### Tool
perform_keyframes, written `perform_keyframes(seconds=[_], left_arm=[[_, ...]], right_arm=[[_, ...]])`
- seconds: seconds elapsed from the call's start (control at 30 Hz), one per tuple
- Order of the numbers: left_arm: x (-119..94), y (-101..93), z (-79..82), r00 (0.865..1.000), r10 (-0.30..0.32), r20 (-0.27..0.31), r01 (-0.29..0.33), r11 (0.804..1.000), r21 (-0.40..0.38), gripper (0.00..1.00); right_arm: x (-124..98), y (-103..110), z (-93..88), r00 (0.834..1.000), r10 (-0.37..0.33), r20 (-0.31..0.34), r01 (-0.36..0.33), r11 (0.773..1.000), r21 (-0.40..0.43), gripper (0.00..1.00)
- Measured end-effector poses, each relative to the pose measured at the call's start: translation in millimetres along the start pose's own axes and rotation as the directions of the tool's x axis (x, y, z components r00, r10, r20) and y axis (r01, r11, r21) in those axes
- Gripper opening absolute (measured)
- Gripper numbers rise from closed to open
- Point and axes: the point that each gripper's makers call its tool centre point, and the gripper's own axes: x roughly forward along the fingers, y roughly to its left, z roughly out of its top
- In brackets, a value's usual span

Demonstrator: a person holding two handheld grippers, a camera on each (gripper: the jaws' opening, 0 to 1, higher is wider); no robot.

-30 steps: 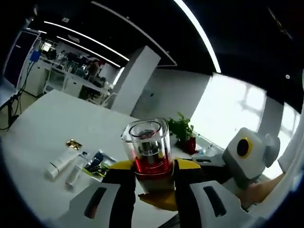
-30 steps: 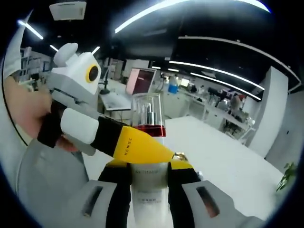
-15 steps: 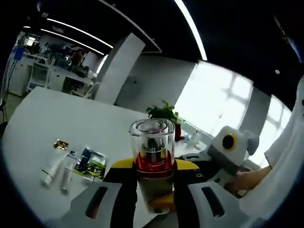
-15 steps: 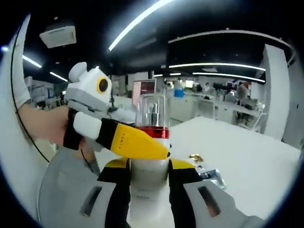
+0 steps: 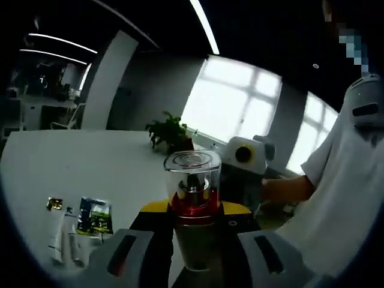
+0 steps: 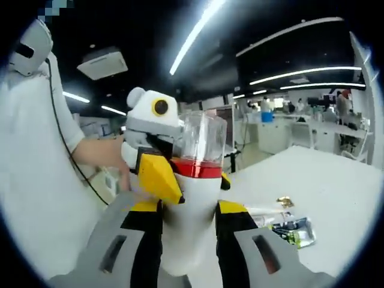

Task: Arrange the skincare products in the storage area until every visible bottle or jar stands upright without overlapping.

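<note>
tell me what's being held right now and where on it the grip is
One pump bottle with a clear cap and red collar is held by both. The right hand-held gripper clamps its white lower body; the left hand-held gripper clamps it just below the red collar.

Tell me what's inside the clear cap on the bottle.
Through the clear cap a dark pump nozzle stands above the red collar. The bottle body below is opaque, and both tools cover its sides, so its contents can't be seen.

No lettering, label or number can be read anywhere.
</note>
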Motion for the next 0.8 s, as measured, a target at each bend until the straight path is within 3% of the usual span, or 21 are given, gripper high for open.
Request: perform_keyframes(seconds=[0.17,0.37,0.57,0.8], left_arm=[[8,-18.7,0.7,0.995,-0.059,-0.085,0.067,0.992,0.102,0.24],[23,-34.7,-6.6,0.974,-0.097,-0.207,0.144,0.963,0.229,0.24],[38,-38.9,-9.6,0.963,-0.102,-0.248,0.173,0.944,0.280,0.24],[53,-36.3,-27.4,0.947,-0.115,-0.299,0.208,0.930,0.302,0.24]], right_arm=[[-11,5,1.0,0.996,0.087,-0.016,-0.087,0.996,-0.026,0.30],[-16,10,-4.9,0.994,0.106,-0.035,-0.109,0.989,-0.103,0.28],[-23,4,-9.4,0.997,0.072,-0.043,-0.077,0.986,-0.146,0.28],[-32,-6,-33.2,0.994,-0.015,-0.110,-0.009,0.976,-0.218,0.28]])
